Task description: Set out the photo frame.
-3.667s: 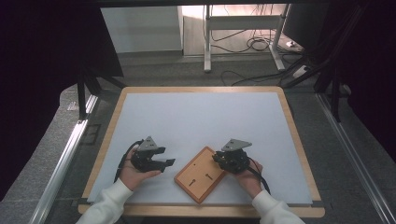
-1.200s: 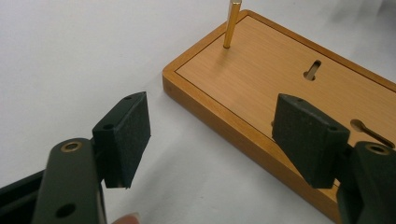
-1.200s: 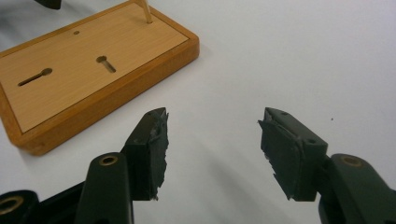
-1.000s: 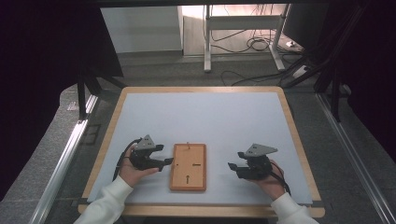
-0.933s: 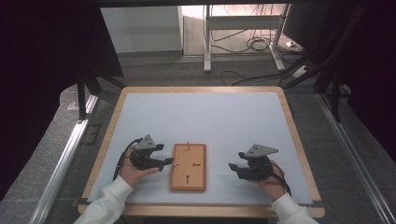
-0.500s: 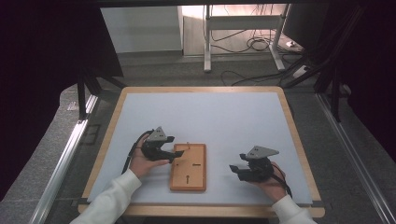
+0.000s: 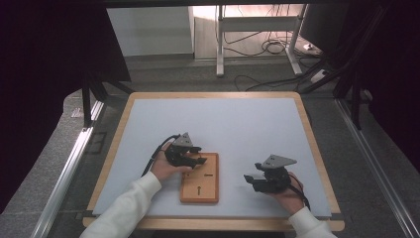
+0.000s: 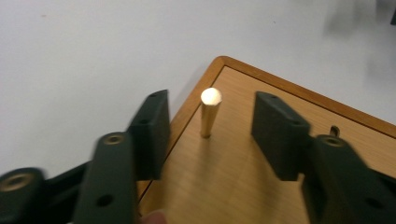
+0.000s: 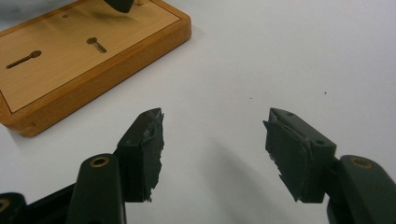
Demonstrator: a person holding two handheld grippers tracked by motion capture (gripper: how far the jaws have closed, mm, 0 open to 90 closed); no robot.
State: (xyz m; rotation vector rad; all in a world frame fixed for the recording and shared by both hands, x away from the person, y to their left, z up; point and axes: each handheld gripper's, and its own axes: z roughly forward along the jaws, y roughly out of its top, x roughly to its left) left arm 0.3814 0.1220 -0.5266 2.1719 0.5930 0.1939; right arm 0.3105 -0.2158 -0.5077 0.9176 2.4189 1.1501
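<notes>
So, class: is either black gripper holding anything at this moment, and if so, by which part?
Nothing is held. The left gripper straddles the small brass peg on the wooden board, its closing pads not touching. The right gripper is open.

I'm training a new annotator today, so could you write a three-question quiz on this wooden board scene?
1. True or false: the left tongs already pinch the brass peg.
2. Where on the wooden board does that peg stand: A) at its middle, B) near a corner, C) off the board on the white mat?
3. What lies between the pads of the right tongs?

Key
1. False. The jaws have just been closing, with the peg between them, but a gap shows on each side of it.
2. B.
3. Nothing but bare mat. They stand open, apart from the board.
</notes>
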